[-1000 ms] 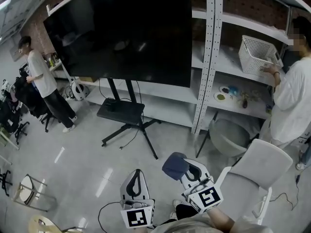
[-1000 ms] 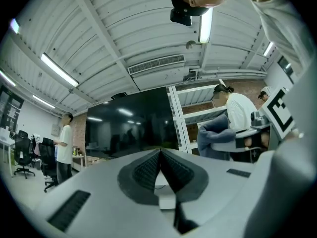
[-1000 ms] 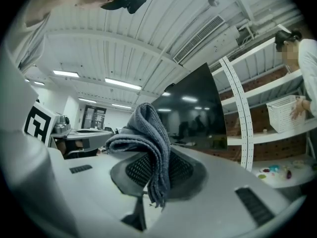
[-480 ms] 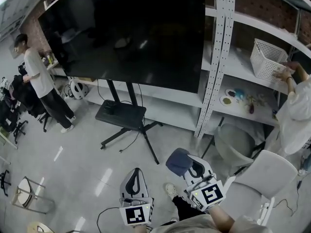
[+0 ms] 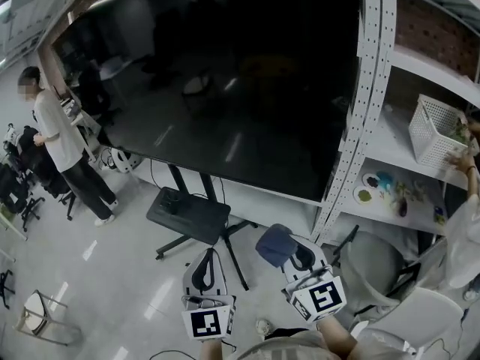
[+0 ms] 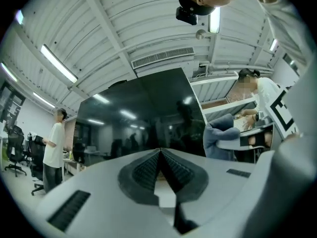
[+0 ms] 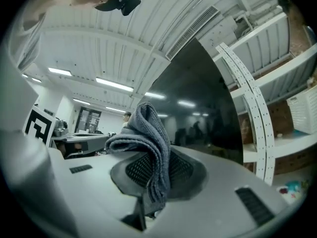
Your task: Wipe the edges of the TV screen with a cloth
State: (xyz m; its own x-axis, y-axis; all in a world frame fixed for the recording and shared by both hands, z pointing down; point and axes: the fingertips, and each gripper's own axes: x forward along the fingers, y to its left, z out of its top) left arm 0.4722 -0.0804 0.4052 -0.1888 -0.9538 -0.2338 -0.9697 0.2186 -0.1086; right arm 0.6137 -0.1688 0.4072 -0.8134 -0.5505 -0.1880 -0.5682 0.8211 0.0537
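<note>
A large black TV screen (image 5: 225, 81) on a wheeled stand (image 5: 187, 216) fills the upper head view; it also shows as the TV screen (image 6: 143, 123) in the left gripper view and the TV screen (image 7: 203, 108) in the right gripper view. My right gripper (image 5: 289, 252) is shut on a folded grey-blue cloth (image 5: 271, 246), which drapes over its jaws as the cloth (image 7: 148, 148). It hovers below the screen's bottom right corner, apart from it. My left gripper (image 5: 206, 265) is shut and holds nothing, low in front of the stand.
A white perforated shelf post (image 5: 358, 103) stands right beside the screen's right edge, with shelves carrying a white basket (image 5: 433, 133) and small items. A grey chair (image 5: 371, 265) sits under the shelves. One person (image 5: 60, 148) stands at left; another person's arm (image 5: 469, 163) reaches to the shelf at right.
The view has closed in on the TV, which now looks larger and nearer. Both grippers have come nearer to the stand and the screen's lower edge. The cloth stays in the right gripper.
</note>
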